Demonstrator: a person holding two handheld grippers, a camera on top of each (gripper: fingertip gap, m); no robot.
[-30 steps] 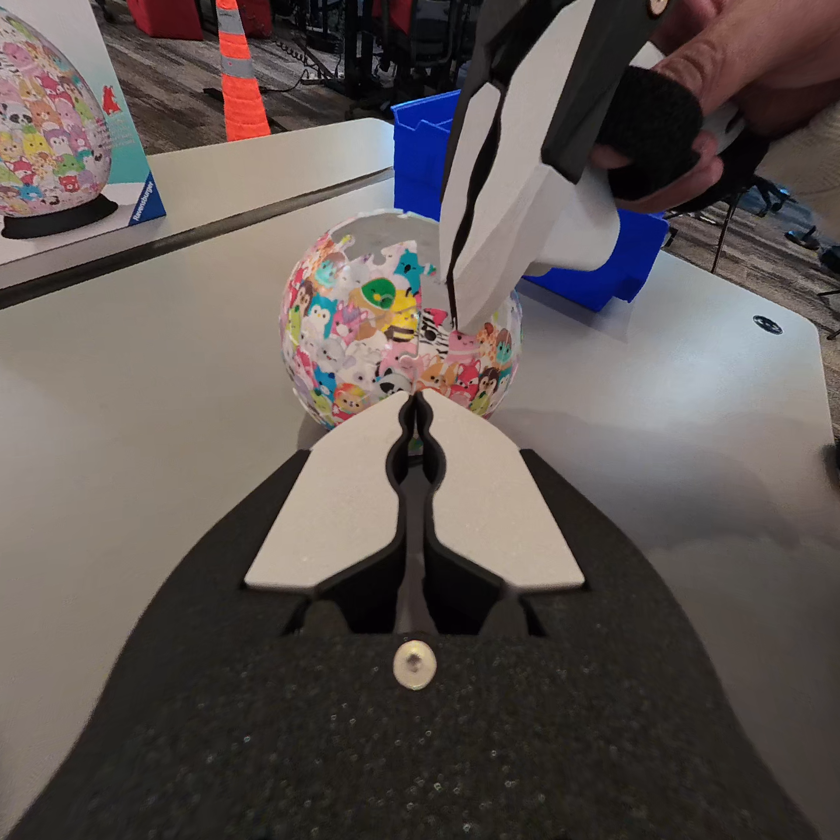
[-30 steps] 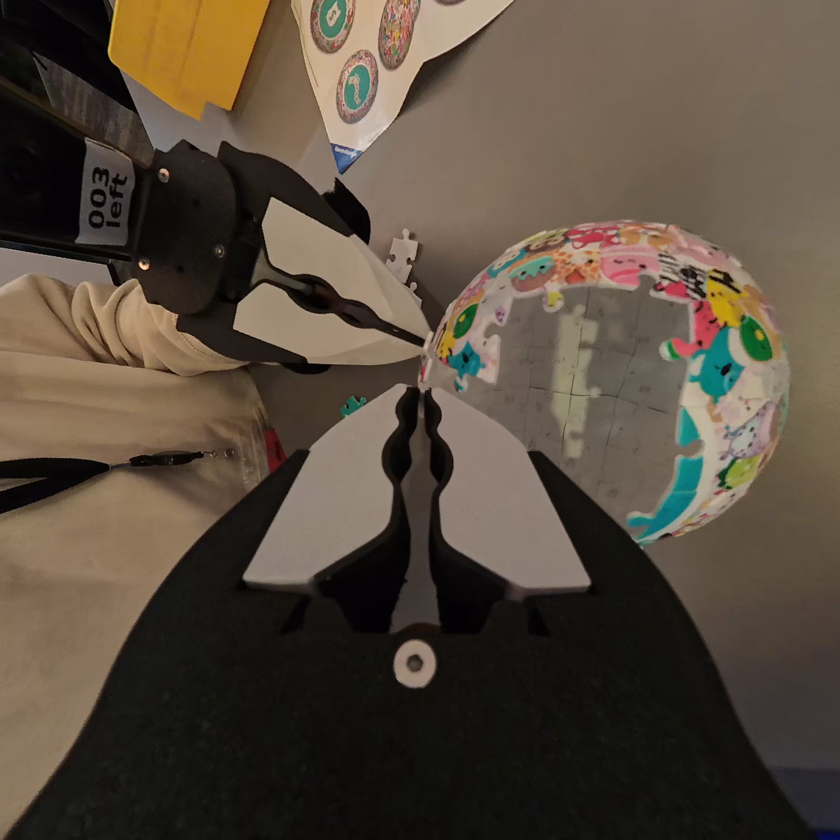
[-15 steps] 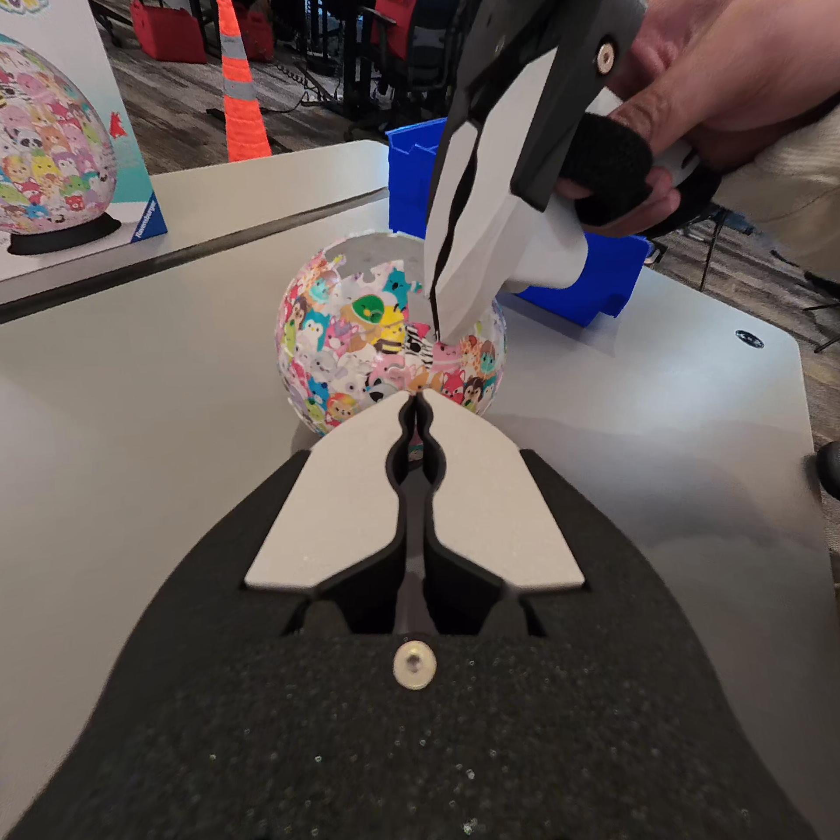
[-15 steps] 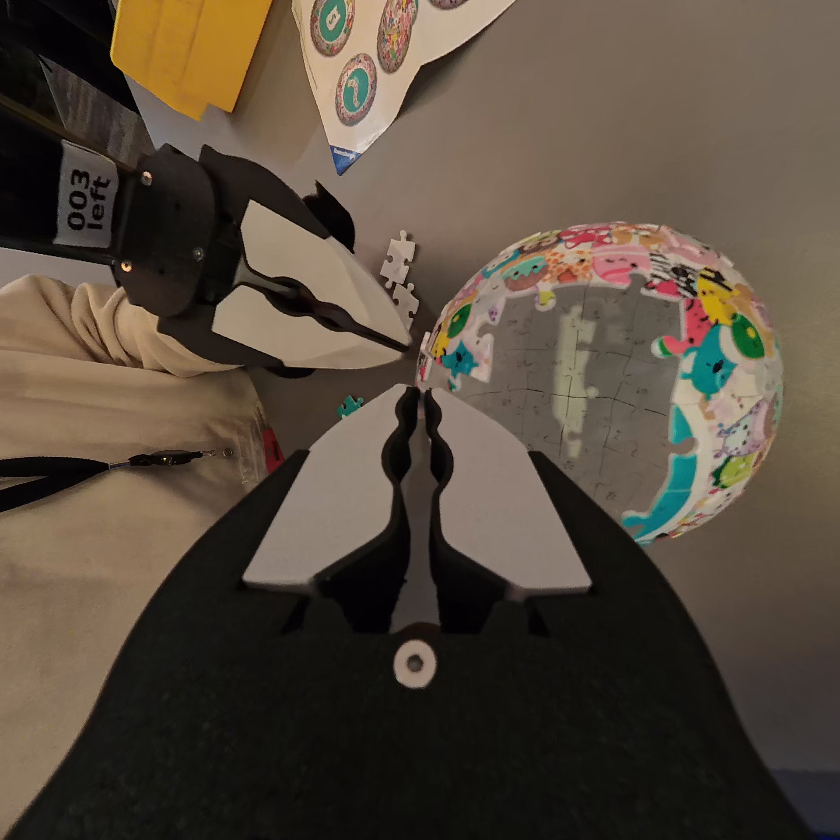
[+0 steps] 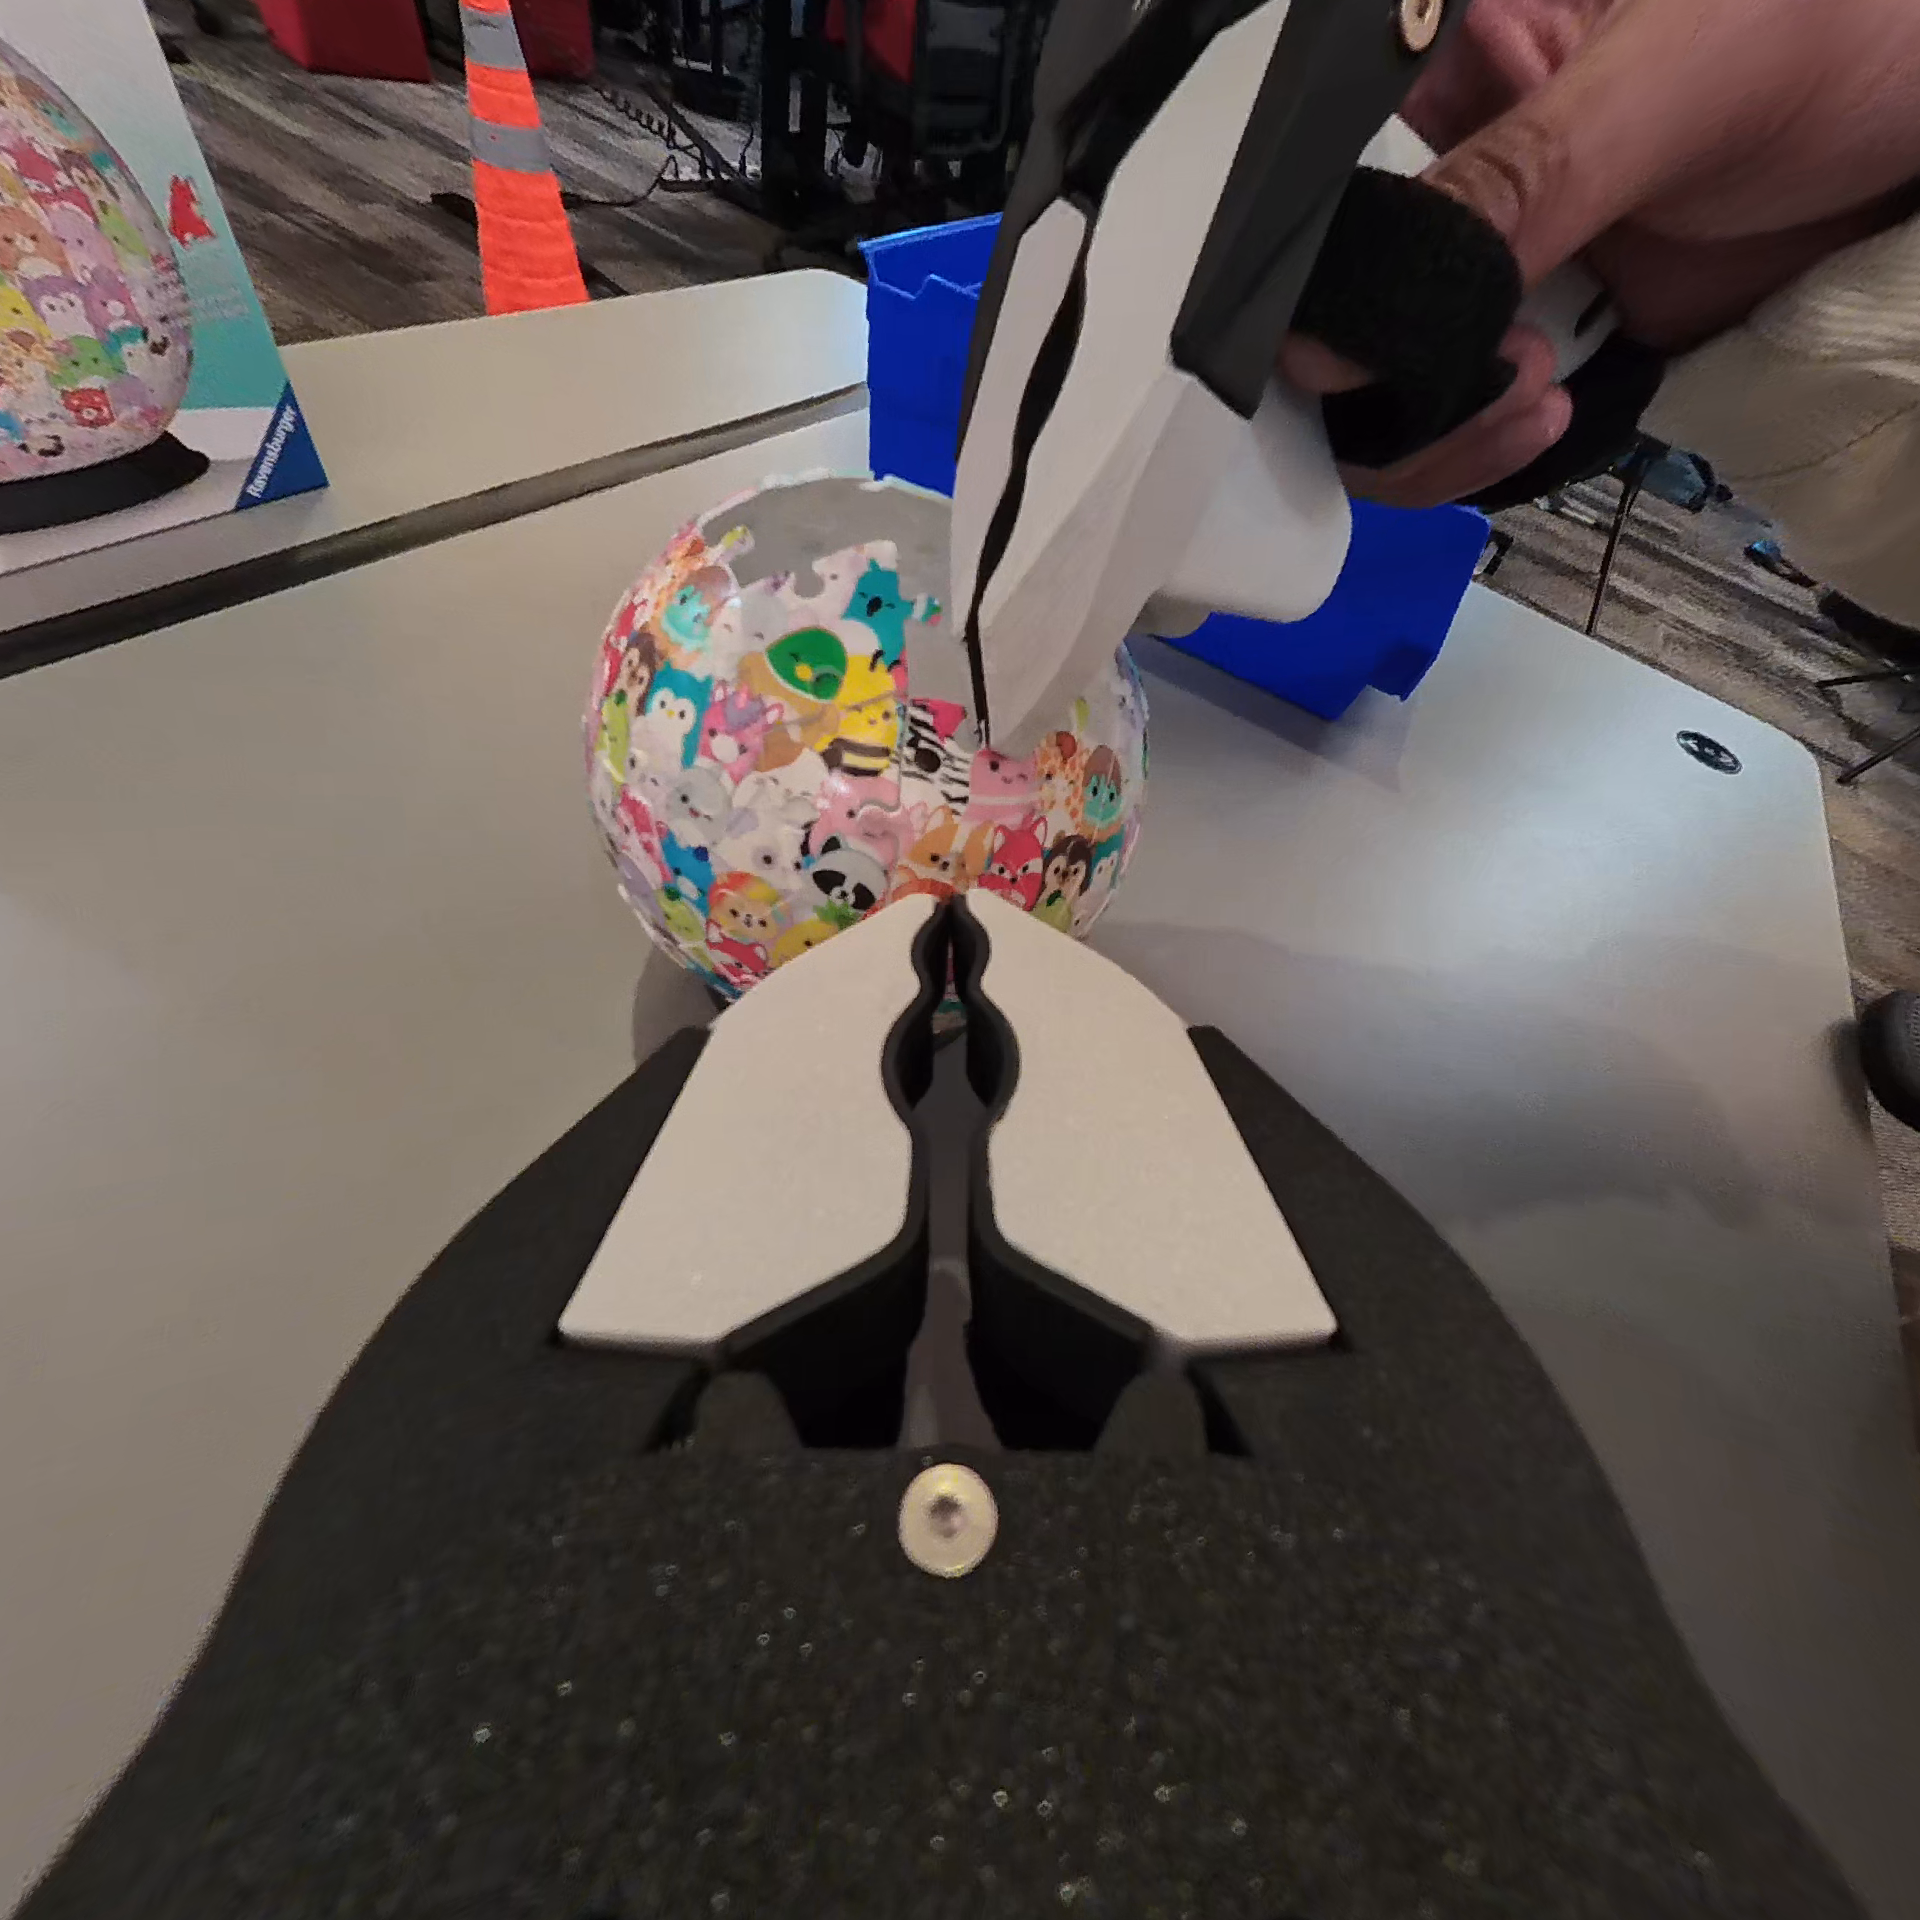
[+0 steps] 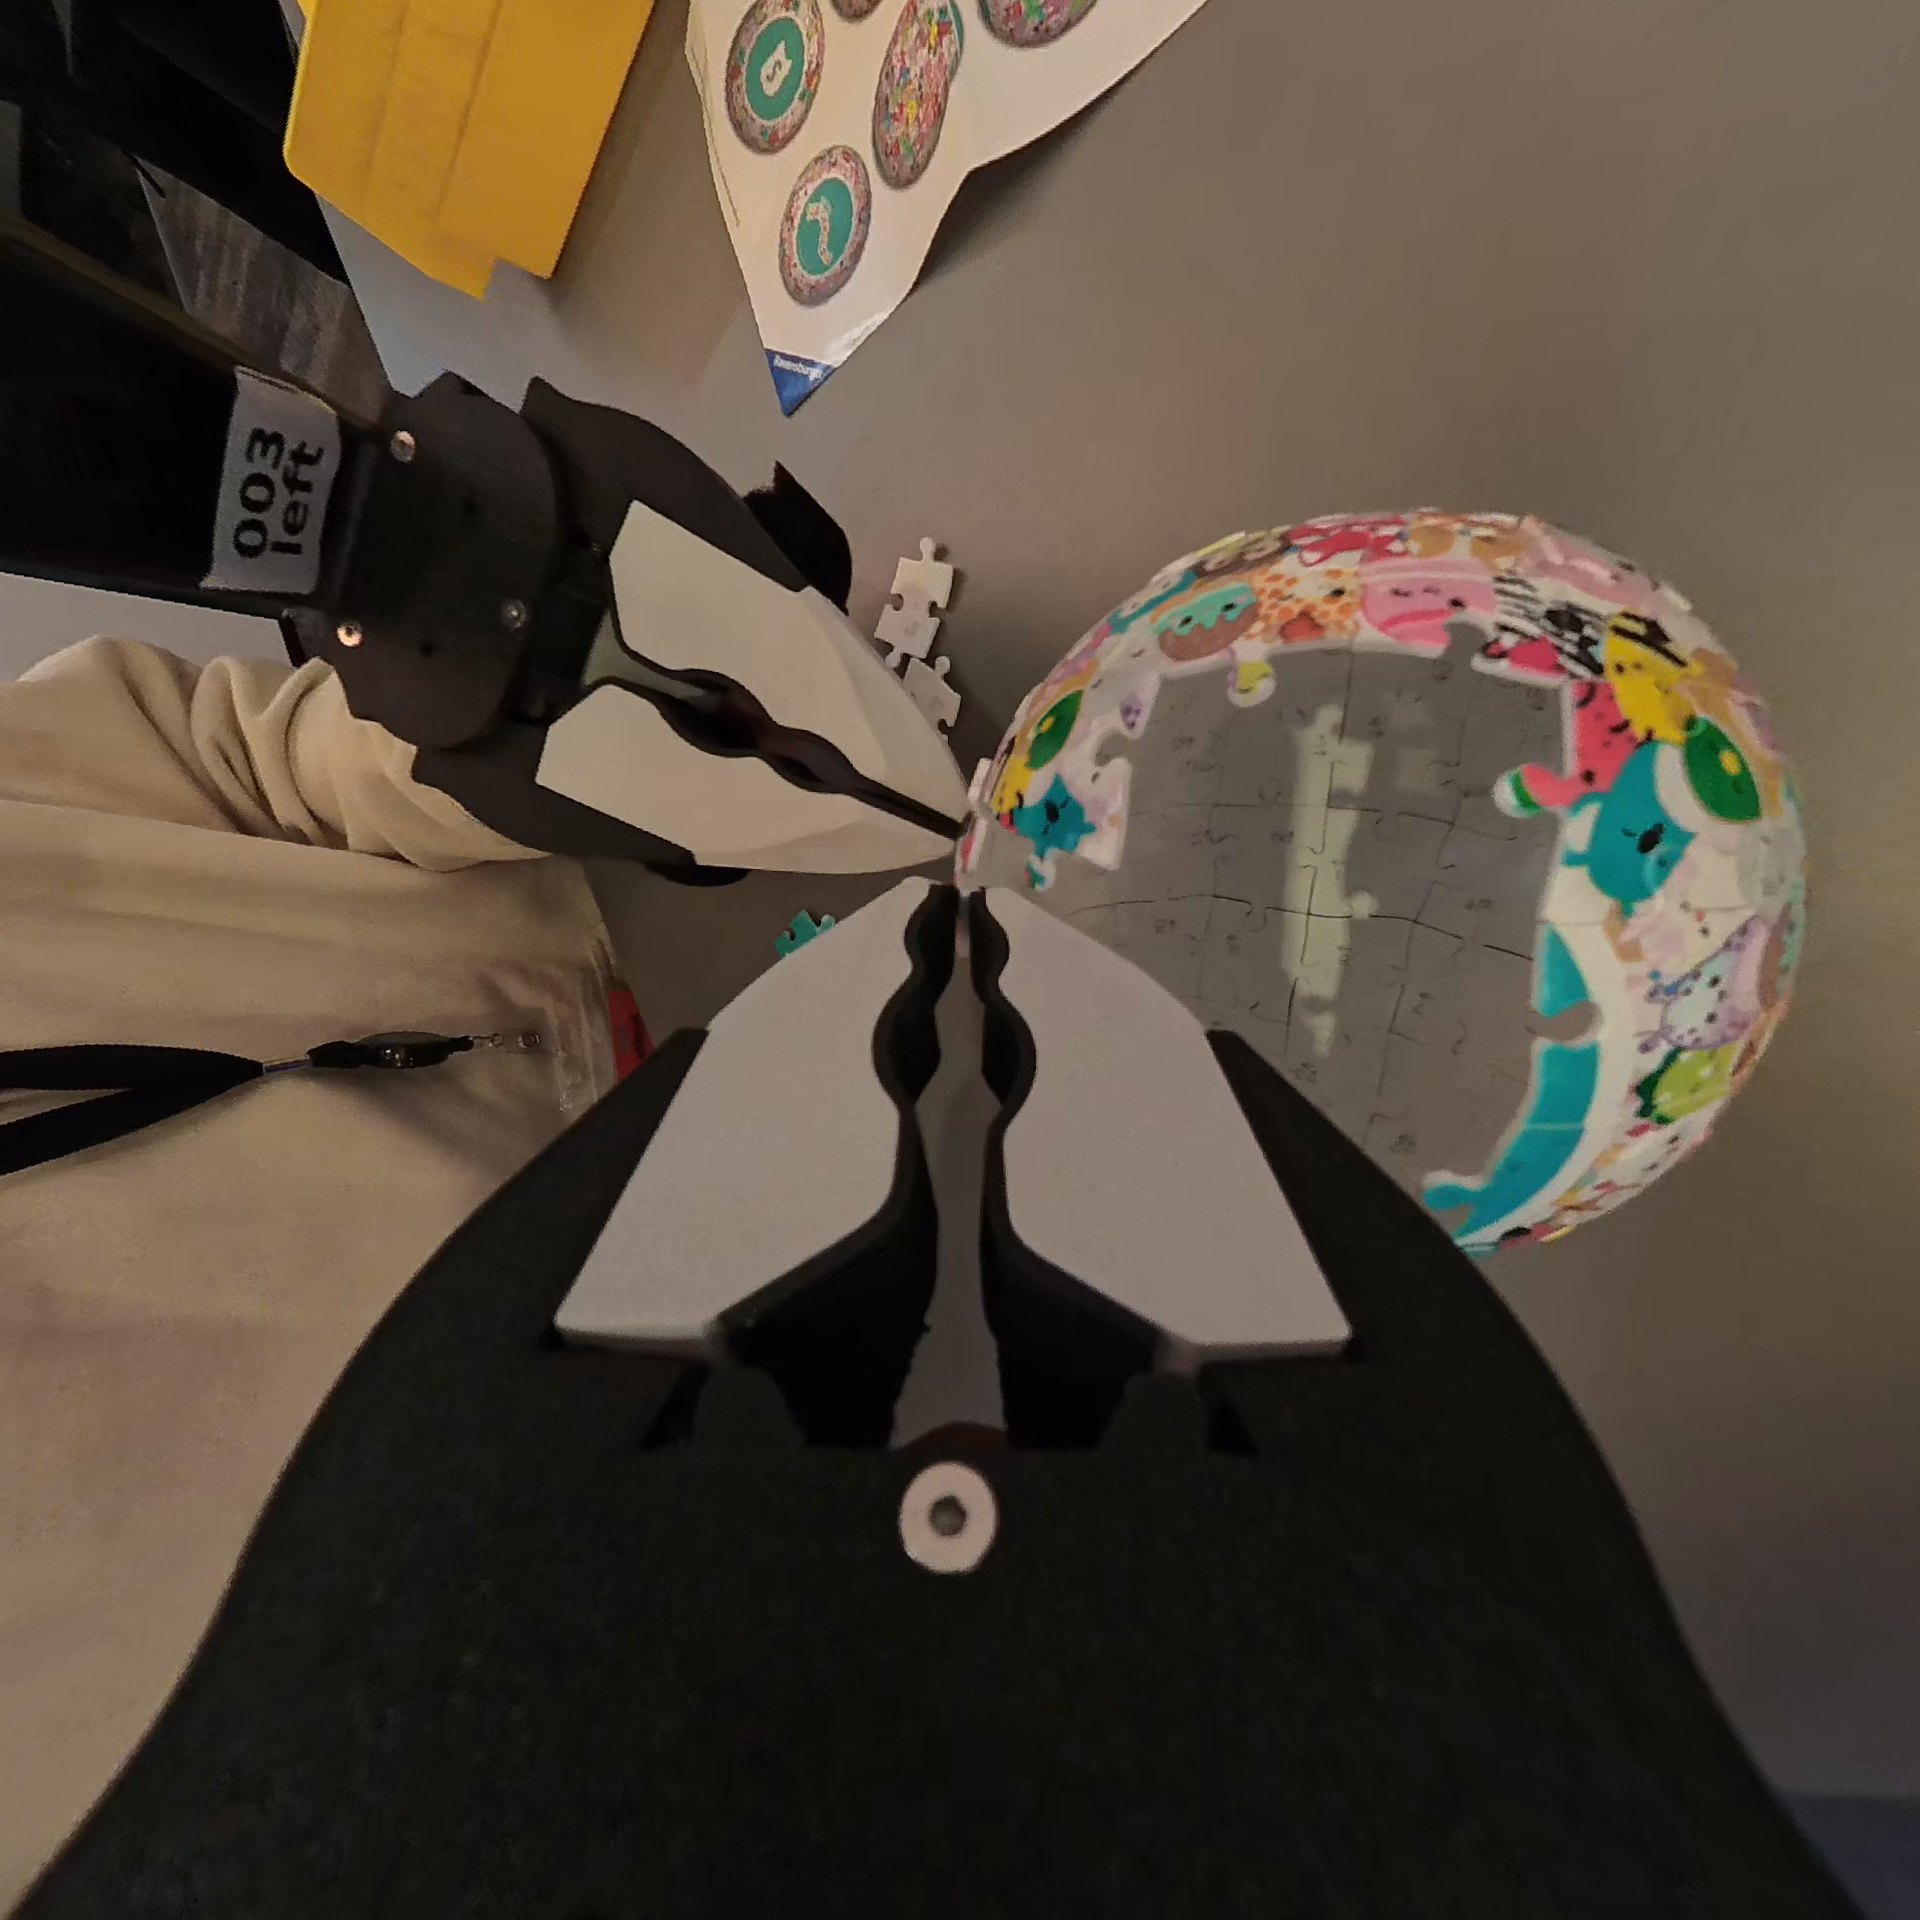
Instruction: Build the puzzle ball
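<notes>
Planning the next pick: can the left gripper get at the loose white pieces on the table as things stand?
Probably yes. The left gripper is shut with its tips at the puzzle ball's rim, and the loose white pieces lie on bare table right beside its fingers. Nothing covers them; it would have to open and dip down.

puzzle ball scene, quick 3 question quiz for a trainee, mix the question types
1. True or false: the ball is finished, with no gap in its shell.
2. Multiple choice: where do the loose white pieces lie? A) inside the ball B) on the table beside the ball C) in the blue bin
3. Fill in: the left gripper and the right gripper both have their jaws ____.

Key
1. False: a large opening shows the grey inside.
2. B
3. shut
</notes>
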